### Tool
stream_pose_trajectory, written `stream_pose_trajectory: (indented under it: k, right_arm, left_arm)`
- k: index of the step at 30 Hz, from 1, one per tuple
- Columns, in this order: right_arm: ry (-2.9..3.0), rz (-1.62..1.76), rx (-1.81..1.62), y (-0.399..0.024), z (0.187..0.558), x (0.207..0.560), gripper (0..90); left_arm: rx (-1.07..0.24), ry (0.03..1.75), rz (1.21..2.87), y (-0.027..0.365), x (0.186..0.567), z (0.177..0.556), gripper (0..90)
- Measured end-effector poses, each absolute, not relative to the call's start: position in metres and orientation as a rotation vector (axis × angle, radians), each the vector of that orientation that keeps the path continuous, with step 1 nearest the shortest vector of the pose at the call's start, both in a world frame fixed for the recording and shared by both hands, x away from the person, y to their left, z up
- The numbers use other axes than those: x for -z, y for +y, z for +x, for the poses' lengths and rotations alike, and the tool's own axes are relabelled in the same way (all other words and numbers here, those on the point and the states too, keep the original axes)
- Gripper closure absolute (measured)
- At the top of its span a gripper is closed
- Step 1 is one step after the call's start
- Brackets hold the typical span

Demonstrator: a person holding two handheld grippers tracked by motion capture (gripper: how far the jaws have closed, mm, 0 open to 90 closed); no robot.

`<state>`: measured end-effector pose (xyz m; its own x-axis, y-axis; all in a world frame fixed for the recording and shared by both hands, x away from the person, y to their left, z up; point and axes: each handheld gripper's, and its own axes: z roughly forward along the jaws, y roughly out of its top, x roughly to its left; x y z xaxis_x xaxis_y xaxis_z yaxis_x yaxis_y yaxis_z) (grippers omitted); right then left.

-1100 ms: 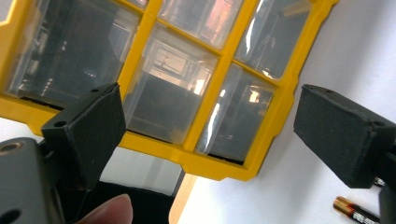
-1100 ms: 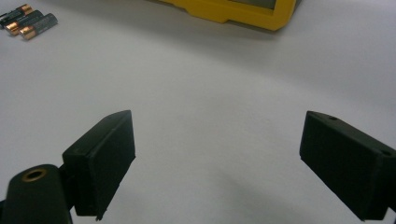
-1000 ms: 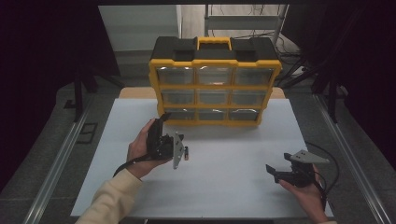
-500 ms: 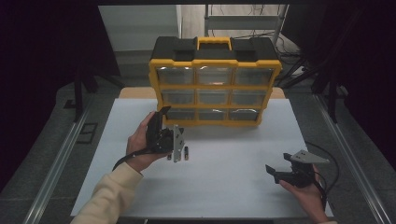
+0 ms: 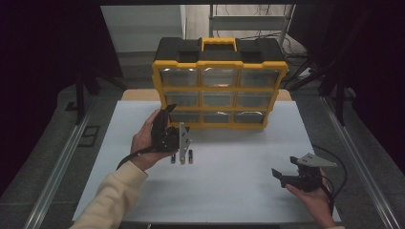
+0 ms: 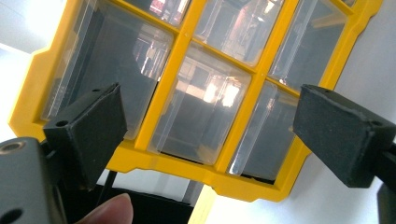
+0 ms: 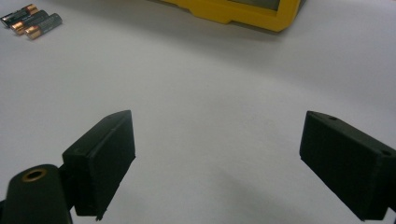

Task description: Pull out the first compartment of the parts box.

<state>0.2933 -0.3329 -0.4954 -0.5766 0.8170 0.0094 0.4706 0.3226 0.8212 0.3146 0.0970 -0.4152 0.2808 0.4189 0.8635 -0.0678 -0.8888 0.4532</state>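
A yellow and black organizer with clear drawers stands upright at the back of the white table. My left gripper is open and sits just in front of the organizer's lower-left drawers. In the left gripper view its jaws stand wide apart around the clear drawers, holding nothing. Three batteries lie side by side on the table just behind that gripper. My right gripper rests open near the front right, low over bare table, with the batteries far off to its left.
The organizer's lower yellow edge is ahead of the right gripper. Metal rails run along both sides of the table. Cables and a rack stand behind the organizer.
My left gripper has moved forward toward the organizer's bottom drawers, leaving the batteries uncovered behind it. The right gripper has stayed still.
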Motion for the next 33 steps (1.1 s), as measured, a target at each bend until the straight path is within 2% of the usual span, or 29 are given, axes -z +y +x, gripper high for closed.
stream_pose_trajectory:
  k: [33]
  right_arm:
    - [2.185,1.143,-1.147,-0.333,0.293,0.496,10.8]
  left_arm:
    - [-1.669,0.338,2.162,0.094,0.407,0.347,10.1]
